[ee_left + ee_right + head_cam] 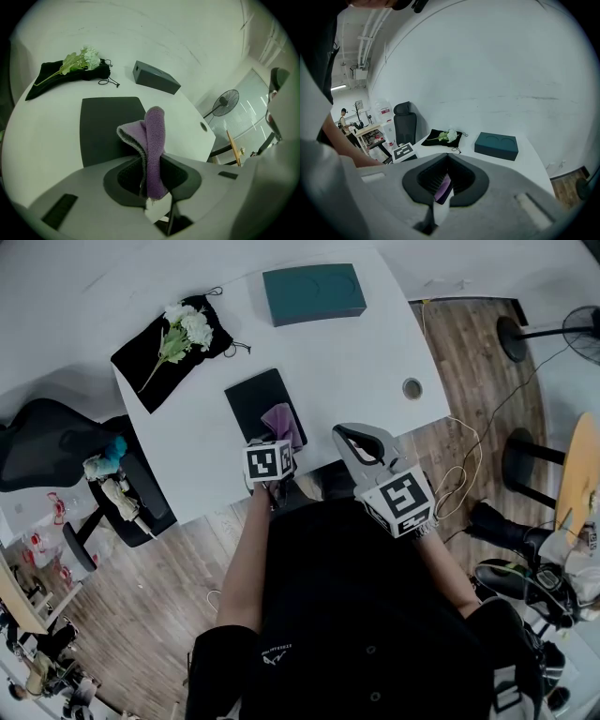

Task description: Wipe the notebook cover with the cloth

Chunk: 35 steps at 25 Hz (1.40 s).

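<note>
A dark notebook (258,397) lies flat near the front edge of the white table (375,352). My left gripper (277,444) is shut on a purple cloth (282,420), which stands up folded over the notebook's near right corner. In the left gripper view the cloth (153,140) rises from between the jaws of the left gripper (152,171), with the notebook (108,129) just beyond it. My right gripper (362,440) hovers at the table's front edge, to the right of the cloth. Its jaws are shut and hold nothing. In the right gripper view a sliver of purple shows behind the right gripper (445,180).
A teal box (313,293) sits at the table's far side. A black pouch with white flowers (174,337) lies at the far left. A round cable hole (412,387) is near the right edge. An office chair (56,451) stands to the left, a fan (581,329) to the right.
</note>
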Available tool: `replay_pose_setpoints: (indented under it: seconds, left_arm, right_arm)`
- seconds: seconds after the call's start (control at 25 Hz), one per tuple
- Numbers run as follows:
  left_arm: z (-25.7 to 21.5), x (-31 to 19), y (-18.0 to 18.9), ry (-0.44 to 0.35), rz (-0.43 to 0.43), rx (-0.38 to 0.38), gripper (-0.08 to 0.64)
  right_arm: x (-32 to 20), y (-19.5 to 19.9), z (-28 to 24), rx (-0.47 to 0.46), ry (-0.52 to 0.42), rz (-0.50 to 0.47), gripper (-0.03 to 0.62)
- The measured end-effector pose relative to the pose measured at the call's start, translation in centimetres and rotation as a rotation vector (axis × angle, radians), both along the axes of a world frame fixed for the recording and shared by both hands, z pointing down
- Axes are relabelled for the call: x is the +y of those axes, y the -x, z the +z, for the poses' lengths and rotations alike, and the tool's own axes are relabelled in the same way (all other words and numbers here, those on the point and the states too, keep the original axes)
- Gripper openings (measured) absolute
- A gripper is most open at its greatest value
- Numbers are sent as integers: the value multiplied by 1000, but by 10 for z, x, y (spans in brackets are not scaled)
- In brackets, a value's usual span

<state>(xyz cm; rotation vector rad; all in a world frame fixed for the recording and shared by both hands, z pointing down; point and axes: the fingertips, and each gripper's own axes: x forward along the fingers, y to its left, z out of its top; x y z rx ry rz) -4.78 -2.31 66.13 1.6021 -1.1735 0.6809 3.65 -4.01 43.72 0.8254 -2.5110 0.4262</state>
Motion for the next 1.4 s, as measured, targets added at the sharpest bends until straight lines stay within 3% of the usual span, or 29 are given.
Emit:
replay_pose_setpoints:
  seconds: [1.4]
  left_arm:
    - [5, 39, 72, 33, -74, -16, 91]
  right_arm:
    - [18, 65, 8, -7, 29, -63, 5]
